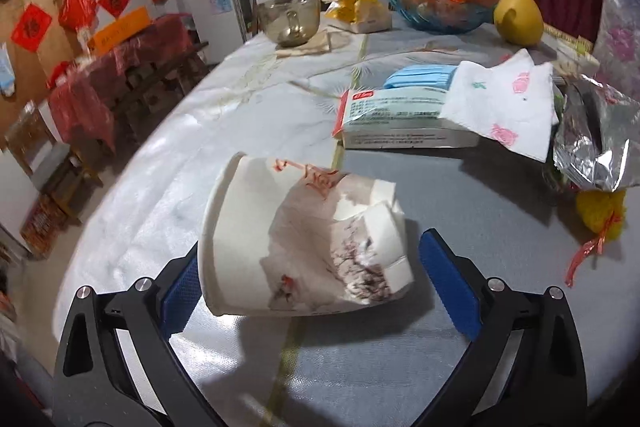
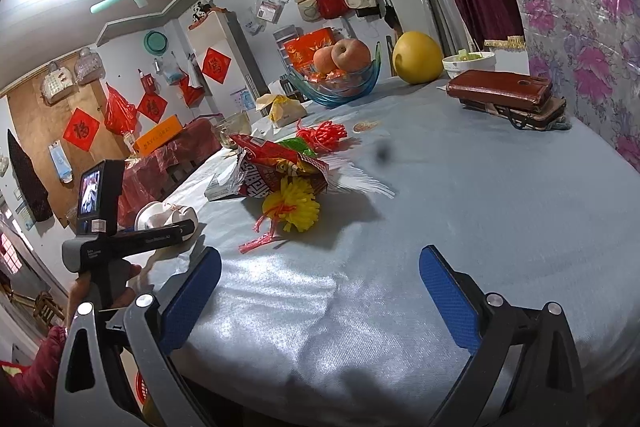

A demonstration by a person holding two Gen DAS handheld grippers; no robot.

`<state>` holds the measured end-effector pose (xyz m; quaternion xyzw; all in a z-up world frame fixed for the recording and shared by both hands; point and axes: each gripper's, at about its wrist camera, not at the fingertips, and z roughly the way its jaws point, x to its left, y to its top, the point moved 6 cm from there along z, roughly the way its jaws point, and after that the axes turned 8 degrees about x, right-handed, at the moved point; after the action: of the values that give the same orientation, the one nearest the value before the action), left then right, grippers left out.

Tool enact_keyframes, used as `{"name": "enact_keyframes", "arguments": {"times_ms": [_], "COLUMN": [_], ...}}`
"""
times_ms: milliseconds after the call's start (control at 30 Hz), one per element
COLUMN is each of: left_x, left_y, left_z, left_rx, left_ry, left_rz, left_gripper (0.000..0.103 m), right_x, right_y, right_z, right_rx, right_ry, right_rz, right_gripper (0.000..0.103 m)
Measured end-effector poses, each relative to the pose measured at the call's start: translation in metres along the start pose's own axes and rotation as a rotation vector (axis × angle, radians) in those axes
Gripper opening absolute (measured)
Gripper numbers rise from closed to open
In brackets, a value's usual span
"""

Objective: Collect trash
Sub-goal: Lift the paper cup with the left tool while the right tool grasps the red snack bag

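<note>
Item: crushed paper cup (image 1: 304, 239), lower centre of frame, lying on the table (image 1: 480, 227) between my left tongs (image 1: 316, 291), spread, not gripping. Right tongs (image 2: 320, 291) released, empty. Step: approach. Next, I judge: clench gently.

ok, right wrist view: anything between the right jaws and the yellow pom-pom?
Nothing: bare tablecloth from the open right gripper up to the pom-pom.

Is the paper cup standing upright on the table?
No, the paper cup lies crushed on its side on the table.
</note>
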<state>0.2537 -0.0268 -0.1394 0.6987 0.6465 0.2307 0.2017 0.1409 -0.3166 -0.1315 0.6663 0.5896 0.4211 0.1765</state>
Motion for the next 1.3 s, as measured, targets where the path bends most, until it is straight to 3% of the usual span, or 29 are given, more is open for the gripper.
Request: {"name": "enact_keyframes", "arguments": {"times_ms": [33, 333, 500, 667, 700, 767, 833, 900, 1067, 1200, 1267, 1300], "left_x": [0.004, 0.059, 0.079, 0.079, 0.078, 0.075, 0.074, 0.074, 0.077, 0.077, 0.077, 0.078], "left_y": [-0.001, -0.019, -0.029, -0.035, -0.036, -0.041, -0.046, -0.05, -0.054, -0.056, -0.057, -0.057], "left_z": [0.0, -0.038, -0.062, -0.06, -0.058, -0.052, -0.046, -0.041, -0.036, -0.038, -0.04, -0.042], "left_rx": [0.006, -0.043, -0.087, -0.073, -0.067, -0.052, -0.041, -0.032, -0.028, -0.047, -0.055, -0.054], "left_ry": [-0.018, -0.132, -0.147, -0.151, -0.153, -0.151, -0.138, -0.135, -0.128, -0.116, -0.134, -0.144], "left_rz": [-0.013, -0.14, -0.152, -0.141, -0.137, -0.128, -0.119, -0.119, -0.135, -0.13, -0.131, -0.136], "left_gripper": [0.079, 0.08, 0.08, 0.079, 0.079, 0.08, 0.08, 0.08, 0.087, 0.086, 0.072, 0.072], "right_x": [0.0, 0.019, 0.036, 0.047, 0.049, 0.05, 0.05, 0.049, 0.057, 0.072, 0.08, 0.084], "right_y": [0.0, 0.018, 0.032, 0.043, 0.044, 0.044, 0.042, 0.037, 0.027, 0.021, 0.018, 0.017], "right_z": [0.0, 0.035, 0.07, 0.097, 0.101, 0.109, 0.112, 0.113, 0.091, 0.077, 0.071, 0.069], "right_rx": [-0.001, 0.063, 0.135, 0.204, 0.209, 0.221, 0.237, 0.249, 0.212, 0.199, 0.197, 0.196], "right_ry": [0.0, 0.017, -0.013, -0.048, -0.054, -0.076, -0.07, -0.039, 0.044, 0.092, 0.11, 0.116], "right_rz": [0.0, -0.023, -0.046, -0.067, -0.072, -0.085, -0.083, -0.074, -0.064, -0.086, -0.099, -0.107], "right_gripper": [0.097, 0.097, 0.097, 0.097, 0.095, 0.082, 0.04, 0.032, 0.028, 0.028, 0.028, 0.028]}}
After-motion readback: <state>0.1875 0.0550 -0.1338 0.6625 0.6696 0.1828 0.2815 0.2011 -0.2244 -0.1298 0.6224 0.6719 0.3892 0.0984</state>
